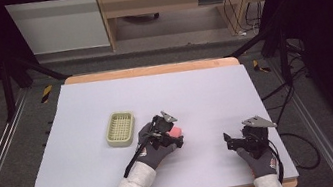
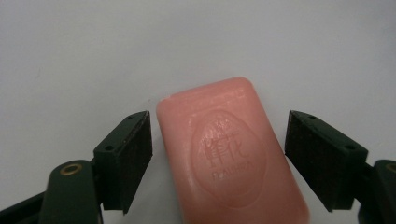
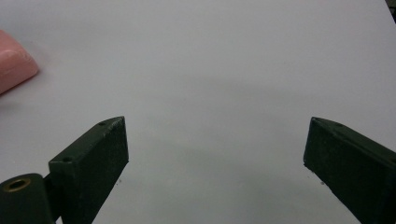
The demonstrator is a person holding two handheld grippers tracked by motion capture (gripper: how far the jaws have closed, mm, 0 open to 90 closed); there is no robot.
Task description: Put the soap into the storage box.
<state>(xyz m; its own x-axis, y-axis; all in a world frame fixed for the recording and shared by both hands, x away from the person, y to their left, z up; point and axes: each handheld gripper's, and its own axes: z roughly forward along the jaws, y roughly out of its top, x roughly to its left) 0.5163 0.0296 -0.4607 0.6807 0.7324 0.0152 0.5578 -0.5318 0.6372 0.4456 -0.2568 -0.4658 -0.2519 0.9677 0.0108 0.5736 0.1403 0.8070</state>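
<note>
A pink bar of soap (image 2: 229, 158) with a stamped emblem lies flat on the pale table sheet. My left gripper (image 2: 218, 154) stands over it, one jaw on each long side, with a thin gap between each pad and the bar. In the high view the soap (image 1: 175, 131) sits just right of the left gripper (image 1: 174, 136), near the table's middle. My right gripper (image 1: 230, 141) rests low at the front right, open, with bare sheet between its jaws (image 3: 215, 140). An end of the soap (image 3: 14, 65) shows at the left edge of the right gripper view.
A pale yellow-green soap dish (image 1: 120, 129) with a slotted floor stands left of the left hand. The lilac sheet (image 1: 205, 92) covers the wooden table. Black stand legs and cables flank the table on both sides.
</note>
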